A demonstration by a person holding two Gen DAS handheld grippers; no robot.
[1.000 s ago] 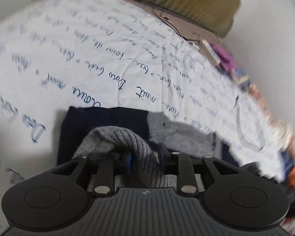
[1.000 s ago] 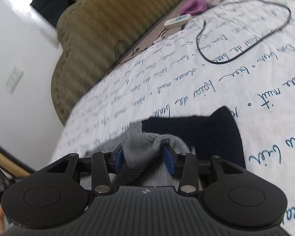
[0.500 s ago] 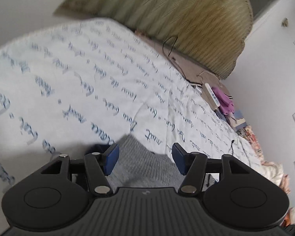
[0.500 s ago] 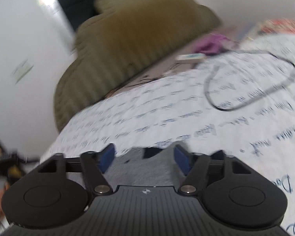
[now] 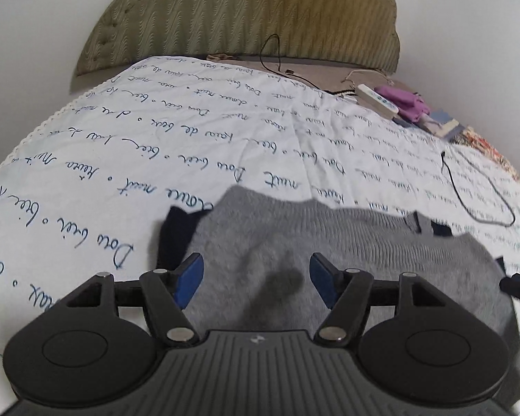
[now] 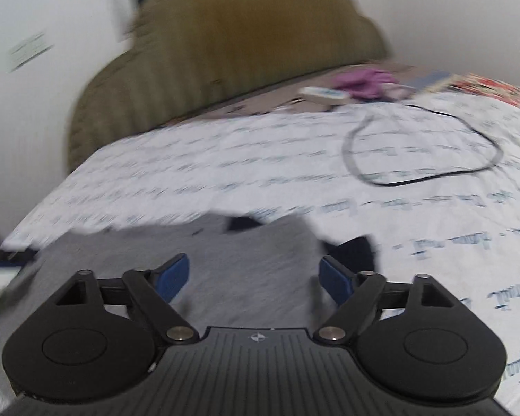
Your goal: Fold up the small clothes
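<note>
A grey knit garment (image 5: 346, 242) lies folded flat on the white bedspread with blue writing (image 5: 156, 145), over a dark navy garment (image 5: 176, 232) whose edges stick out. My left gripper (image 5: 256, 277) is open and empty just above the grey knit's near edge. In the right wrist view, which is blurred, the same grey garment (image 6: 246, 260) lies below my right gripper (image 6: 253, 277), which is open and empty; a navy corner (image 6: 357, 253) shows at its right.
A black cable loop (image 5: 475, 190) lies on the bedspread to the right, also in the right wrist view (image 6: 416, 152). An olive headboard (image 5: 242, 17) stands at the back. A white remote (image 5: 378, 100) and purple cloth (image 5: 405, 100) lie near it.
Both grippers opened and let go of the grey knit, which now lies flat over the navy garment. Both grippers have pulled back and tilted up.
</note>
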